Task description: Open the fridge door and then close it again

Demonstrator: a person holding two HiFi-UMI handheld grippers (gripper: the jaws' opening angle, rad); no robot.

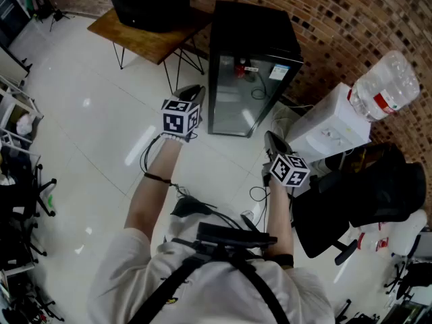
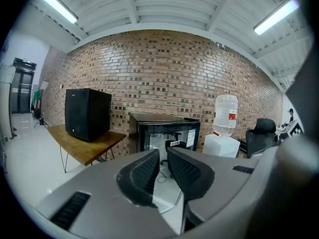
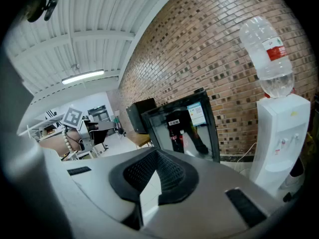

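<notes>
No legible text, fridge door sticker (image 3: 196, 114) unreadable, water bottle label (image 3: 275, 53) blurred

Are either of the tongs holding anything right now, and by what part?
Nothing is held. The left tongs stand slightly apart and the right tongs are shut. Both are empty and short of the fridge.

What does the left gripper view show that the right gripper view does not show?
Only the left gripper view: the left gripper, jaws slightly apart and empty, and the table's thin legs. Only the right gripper view: the right gripper, jaws together, the left gripper's marker cube and a bead bracelet. Both: the closed fridge, the water dispenser, the black box and the brick wall.
</notes>
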